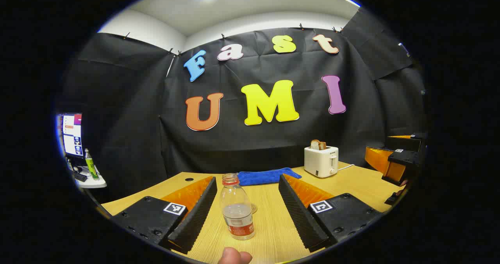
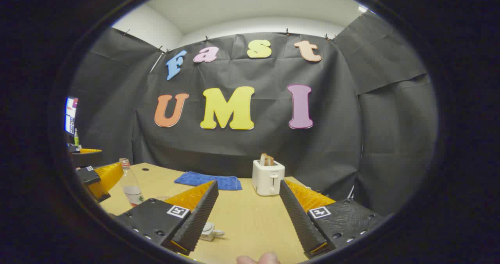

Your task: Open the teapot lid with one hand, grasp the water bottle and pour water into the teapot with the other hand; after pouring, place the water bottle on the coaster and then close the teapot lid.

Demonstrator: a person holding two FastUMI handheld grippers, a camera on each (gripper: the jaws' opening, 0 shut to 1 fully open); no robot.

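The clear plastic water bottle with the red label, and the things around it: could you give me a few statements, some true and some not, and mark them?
1. The clear plastic water bottle with the red label stands upright between the left hand-held gripper's open fingers. True.
2. The bottle wears a cap. False: its mouth is open.
3. The bottle is full to the neck. False: water fills roughly the lower part only.
4. Toast sticks up from the white toaster. True.
5. The folded blue cloth lies on top of the toaster. False: it lies on the wooden table, beside the toaster.
6. The right hand-held gripper is open and holds nothing. True.
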